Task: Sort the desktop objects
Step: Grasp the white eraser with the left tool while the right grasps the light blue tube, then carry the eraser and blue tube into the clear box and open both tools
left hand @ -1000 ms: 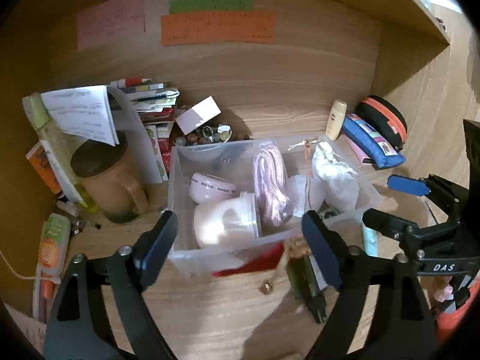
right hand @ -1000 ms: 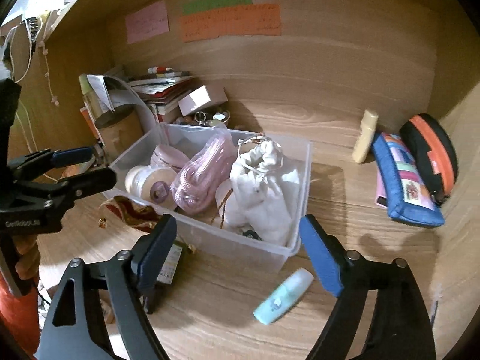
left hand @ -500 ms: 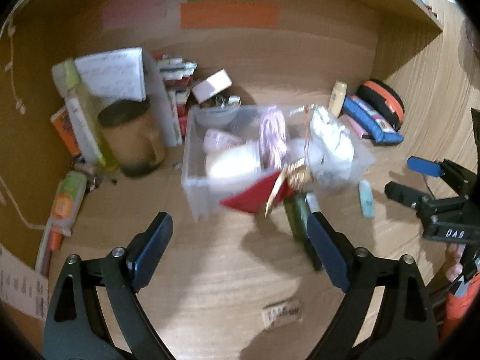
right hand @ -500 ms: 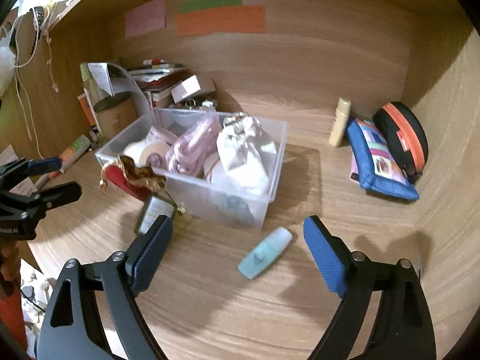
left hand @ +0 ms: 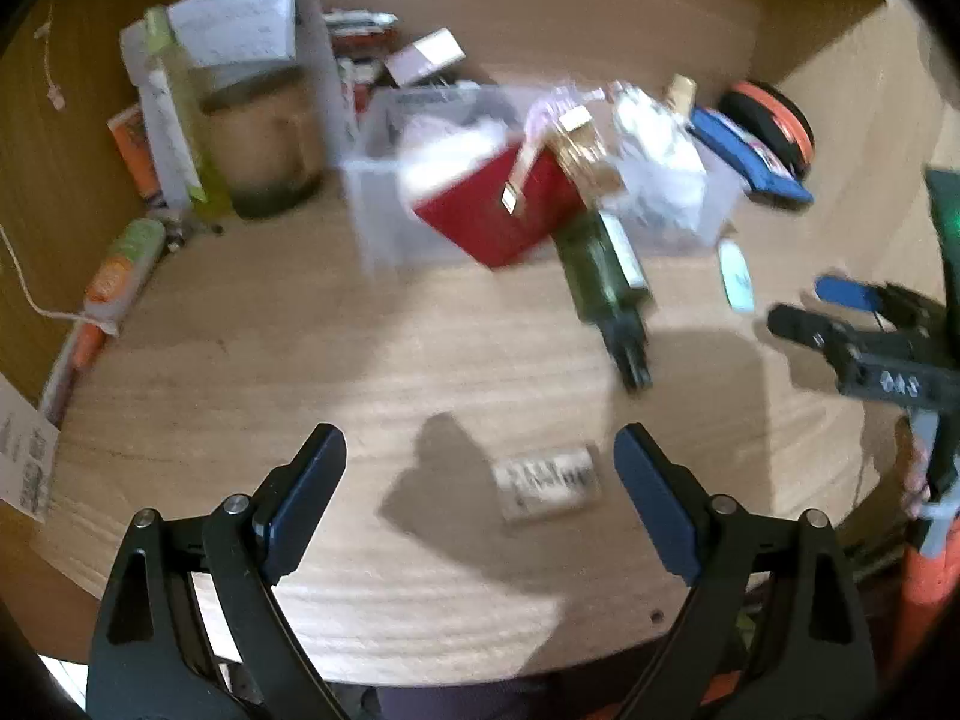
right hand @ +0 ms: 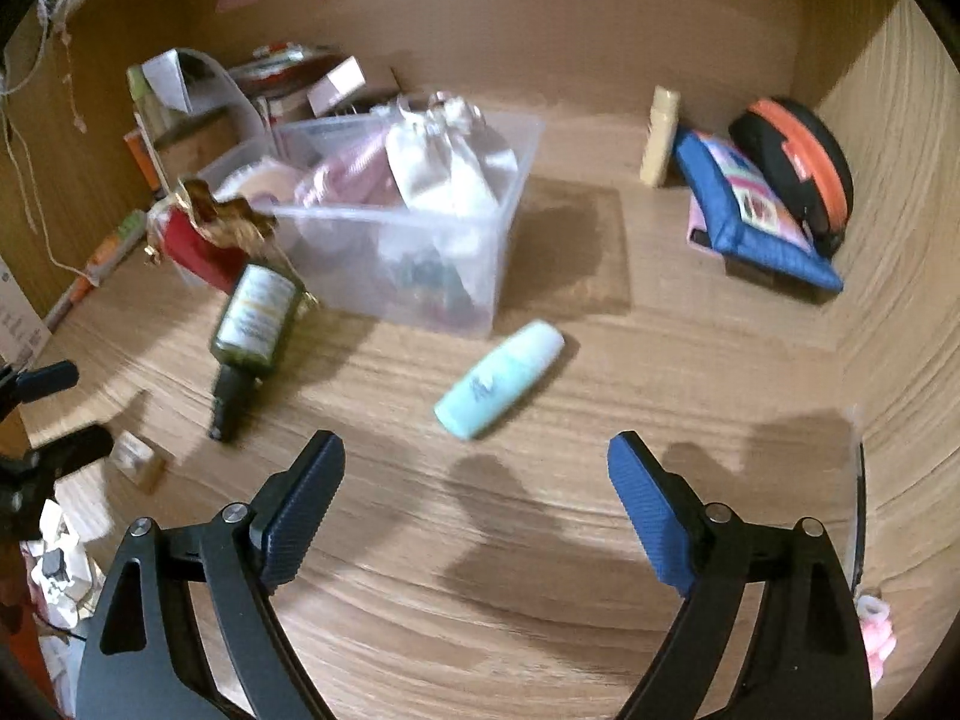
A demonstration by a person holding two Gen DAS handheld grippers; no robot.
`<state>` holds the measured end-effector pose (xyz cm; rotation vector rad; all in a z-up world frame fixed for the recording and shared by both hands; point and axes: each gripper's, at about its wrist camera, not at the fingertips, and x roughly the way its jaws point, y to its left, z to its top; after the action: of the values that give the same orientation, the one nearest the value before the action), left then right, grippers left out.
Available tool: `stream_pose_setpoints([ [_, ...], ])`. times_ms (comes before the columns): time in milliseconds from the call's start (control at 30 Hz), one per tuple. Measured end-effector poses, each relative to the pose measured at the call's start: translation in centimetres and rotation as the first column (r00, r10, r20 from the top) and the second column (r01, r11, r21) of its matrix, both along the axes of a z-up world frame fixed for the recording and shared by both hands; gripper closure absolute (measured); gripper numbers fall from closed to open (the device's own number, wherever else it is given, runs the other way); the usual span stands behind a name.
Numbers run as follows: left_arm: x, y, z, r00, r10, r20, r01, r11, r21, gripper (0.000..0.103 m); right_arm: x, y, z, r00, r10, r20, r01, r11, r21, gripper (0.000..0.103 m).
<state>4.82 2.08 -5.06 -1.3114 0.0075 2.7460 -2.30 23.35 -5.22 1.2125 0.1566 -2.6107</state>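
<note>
Left wrist view shows my left gripper [left hand: 480,474] hanging over the wooden desk [left hand: 300,360] with its jaws spread wide and nothing between them; a small printed label [left hand: 546,483] lies flat on the wood just ahead of the gap, at about 12 o'clock from the fingertips, not touched by either pad. Farther out toward 12 o'clock I see the clear plastic bin [left hand: 384,204], blurred, with a red pouch [left hand: 498,210] leaning against its front wall, and a dark green bottle [left hand: 606,276] lying on its side at 1 o'clock, cap end toward me. At 10 o'clock a brown mug [left hand: 264,144] stands beside papers, and an orange and green tube [left hand: 114,276] lies at 9 o'clock near the desk edge. Over in the right wrist view my right gripper [right hand: 474,486] is also wide apart and holding nothing, its pads clear of everything. A pale blue tube [right hand: 501,378] lies on its side just past the gap at 12 o'clock, between me and the bin [right hand: 504,240], apart from both. A white drawstring bag [right hand: 444,168] sits inside the bin. The green bottle [right hand: 255,318] lies at 10 o'clock, touching the red pouch [right hand: 192,246]. At 2 o'clock a blue pencil case [right hand: 750,222] rests against a black and orange case [right hand: 798,162]
</note>
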Motion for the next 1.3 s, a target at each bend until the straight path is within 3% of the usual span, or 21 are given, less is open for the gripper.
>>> stream_pose_setpoints([
  [200, 1.3, 1.3, -1.6, 1.000, 0.005, 0.011, -0.004, 1.000, -0.021, 0.011, -1.8, 0.3, -1.2, 0.998, -0.025, 0.064, 0.026, 1.000, -0.015, 0.015],
  [367, 1.4, 1.6, -2.5, 1.000, 0.013, 0.025, -0.012, 1.000, -0.020, 0.011, -3.5, 0.1, -1.2, 0.996, -0.049, 0.069, 0.052, 0.998, -0.044, 0.015],
  [533, 1.2, 1.9, -2.7, 1.000, 0.025, 0.017, -0.025, 1.000, -0.018, 0.011, -4.5, -1.2, -1.5, 0.996, -0.055, 0.075, 0.056, 0.998, -0.015, 0.017],
  [600, 1.1, 2.0, -2.7, 0.999, 0.040, 0.006, -0.040, 0.999, -0.018, 0.013, -4.8, -1.7, -1.9, 0.995, -0.050, 0.082, 0.050, 0.999, 0.002, 0.021],
  [700, 1.2, 2.0, -2.7, 0.998, 0.054, -0.020, -0.054, 0.998, -0.025, 0.029, -4.9, -2.4, -2.2, 0.996, -0.041, 0.083, 0.038, 0.999, 0.039, 0.035],
  [767, 1.4, 2.2, -2.5, 0.999, 0.028, -0.032, -0.028, 0.999, -0.026, 0.053, -4.7, -2.6, -2.1, 0.997, -0.031, 0.075, 0.028, 0.999, 0.044, 0.047],
  [833, 1.5, 2.3, -2.4, 0.999, 0.014, -0.038, -0.015, 0.999, -0.029, 0.063, -4.5, -2.8, -1.9, 0.998, -0.012, 0.068, 0.009, 0.999, 0.045, 0.061],
  [1300, 0.7, 0.2, -1.6, 0.998, 0.051, -0.036, -0.050, 0.998, 0.028, 0.063, -2.1, -0.1, -1.9, 0.999, -0.013, 0.050, 0.011, 0.999, 0.039, 0.082],
])
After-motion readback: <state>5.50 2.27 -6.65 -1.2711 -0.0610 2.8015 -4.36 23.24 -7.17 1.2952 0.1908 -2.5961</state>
